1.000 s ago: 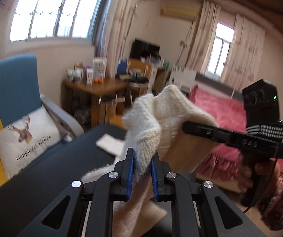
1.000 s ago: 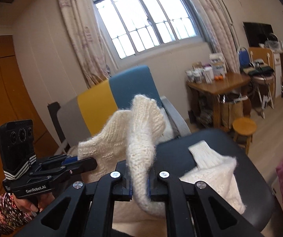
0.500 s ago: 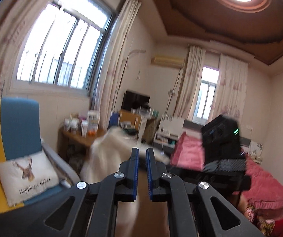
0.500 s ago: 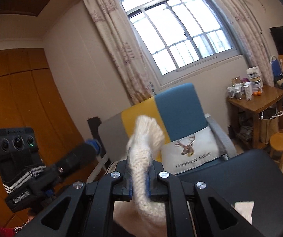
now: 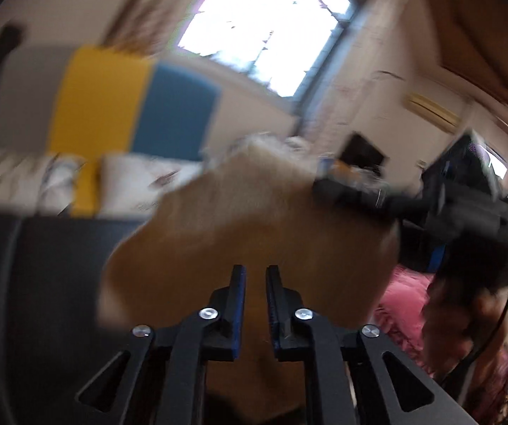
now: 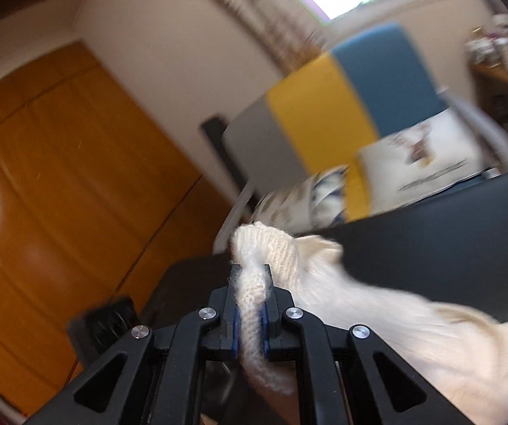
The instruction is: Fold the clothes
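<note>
A grey, yellow and blue armchair (image 6: pixel 342 99) stands behind the dark table (image 6: pixel 449 241), with printed cushions (image 6: pixel 420 163) on its seat; both views are smeared by motion. Orange wooden cupboard doors (image 6: pixel 59 194) fill the left of the right wrist view. The cream knitted sweater (image 6: pixel 360 311) trails across the near edge of the table and hangs in front of the left wrist camera as a blurred tan sheet (image 5: pixel 254 233). The right gripper (image 6: pixel 250 276) is clamped on a bunched fold of the sweater, which bulges up above its blue pads. The left gripper (image 5: pixel 254 272) has its jaws opening, a narrow gap showing, with no cloth caught between them.
</note>
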{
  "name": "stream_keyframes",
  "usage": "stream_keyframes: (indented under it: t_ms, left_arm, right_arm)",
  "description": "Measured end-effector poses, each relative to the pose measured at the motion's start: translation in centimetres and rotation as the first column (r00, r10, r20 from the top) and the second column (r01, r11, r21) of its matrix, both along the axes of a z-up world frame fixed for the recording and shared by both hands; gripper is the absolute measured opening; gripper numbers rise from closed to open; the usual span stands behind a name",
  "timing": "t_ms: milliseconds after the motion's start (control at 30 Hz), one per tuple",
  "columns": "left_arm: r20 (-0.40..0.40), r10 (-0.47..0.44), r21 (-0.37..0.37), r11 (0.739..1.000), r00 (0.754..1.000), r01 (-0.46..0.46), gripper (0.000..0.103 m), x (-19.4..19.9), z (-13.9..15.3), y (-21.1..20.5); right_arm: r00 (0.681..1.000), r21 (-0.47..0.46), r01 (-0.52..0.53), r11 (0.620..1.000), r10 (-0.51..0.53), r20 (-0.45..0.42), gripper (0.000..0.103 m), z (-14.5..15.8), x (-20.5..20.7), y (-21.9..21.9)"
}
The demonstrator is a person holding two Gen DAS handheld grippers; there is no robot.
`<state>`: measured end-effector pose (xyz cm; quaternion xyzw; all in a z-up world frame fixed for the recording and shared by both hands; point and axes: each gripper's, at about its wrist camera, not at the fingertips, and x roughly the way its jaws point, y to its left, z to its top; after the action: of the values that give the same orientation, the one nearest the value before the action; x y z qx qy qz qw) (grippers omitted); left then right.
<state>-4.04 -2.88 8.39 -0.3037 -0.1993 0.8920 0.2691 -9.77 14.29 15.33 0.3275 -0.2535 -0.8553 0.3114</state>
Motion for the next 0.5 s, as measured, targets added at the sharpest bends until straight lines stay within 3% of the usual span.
stream_keyframes:
  t_ms: [67,133,200,367,500]
  left_arm:
    - [0.030,0.046,0.035,0.998,0.999,-0.047,0.039,1.2,-1.9,-2.7]
    - [0.053,0.087,0.071,0.993,0.995,-0.091,0.067,2.4,-3.5,-5.5]
    - [0.074,0.128,0.099,0.986,0.989,-0.135,0.087,3.3,-5.0,-7.9]
    - [0.140,0.215,0.086,0.970,0.967,-0.228,0.088,3.0,-8.7,-12.1]
    - [0.261,0.249,0.098,0.954,0.933,-0.282,0.088,1.8,-12.1,-14.6]
  right_arm:
    - [0.997,-0.005,-0.065,0.998,0.065,0.029,0.007,-1.0,-2.2,-4.3]
    - [0.990,-0.008,-0.124,0.992,0.124,0.061,0.007,-2.1,-4.6,-8.4]
    - [0.978,-0.010,-0.176,0.984,0.176,0.110,0.007,-3.5,-7.2,-12.3]
    - [0.925,0.041,-0.290,0.956,0.269,0.267,0.008,-9.9,-11.7,-21.4]
    - [0.915,0.193,-0.340,0.921,0.277,0.293,0.022,-13.1,-12.6,-24.4]
